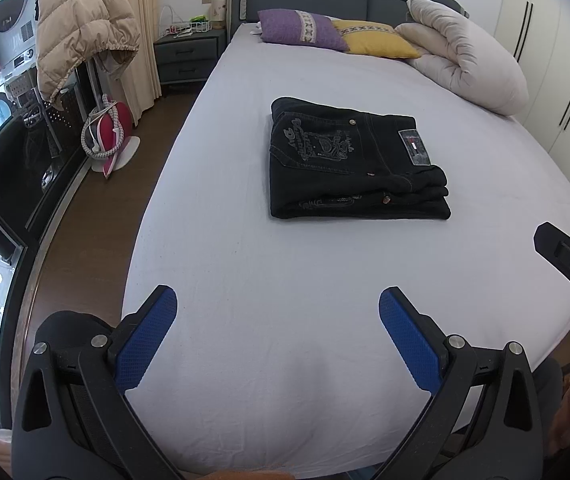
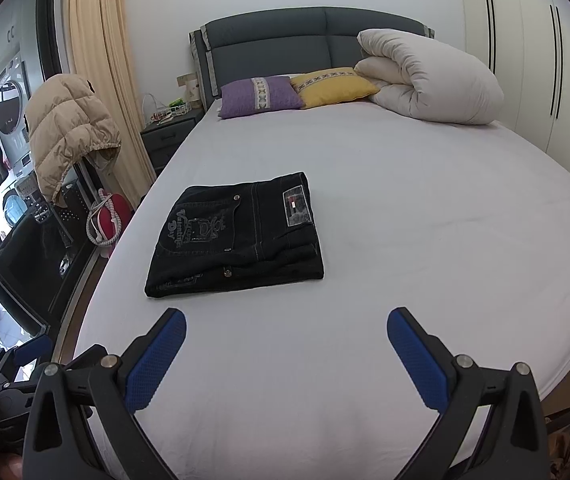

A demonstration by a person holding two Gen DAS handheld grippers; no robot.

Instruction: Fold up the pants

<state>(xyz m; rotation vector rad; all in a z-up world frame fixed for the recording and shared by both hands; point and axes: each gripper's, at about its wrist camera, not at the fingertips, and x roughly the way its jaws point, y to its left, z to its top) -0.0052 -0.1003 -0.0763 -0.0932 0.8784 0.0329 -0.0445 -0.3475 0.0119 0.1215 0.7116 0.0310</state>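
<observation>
Black jeans [image 1: 349,164] lie folded into a flat rectangle on the white bed [image 1: 285,264], back pocket embroidery and waist patch facing up. They also show in the right wrist view [image 2: 237,236], left of centre. My left gripper [image 1: 277,304] is open and empty, held above the foot of the bed, well short of the jeans. My right gripper [image 2: 285,324] is open and empty too, a little short of the jeans' near edge. Part of the right gripper [image 1: 565,260] shows at the right edge of the left wrist view.
A purple pillow [image 2: 261,96], a yellow pillow [image 2: 333,86] and a rolled white duvet [image 2: 433,80] lie at the headboard. A beige puffer jacket [image 2: 69,128] hangs left of the bed, by a nightstand [image 2: 165,136]. White wardrobes [image 2: 525,60] stand on the right.
</observation>
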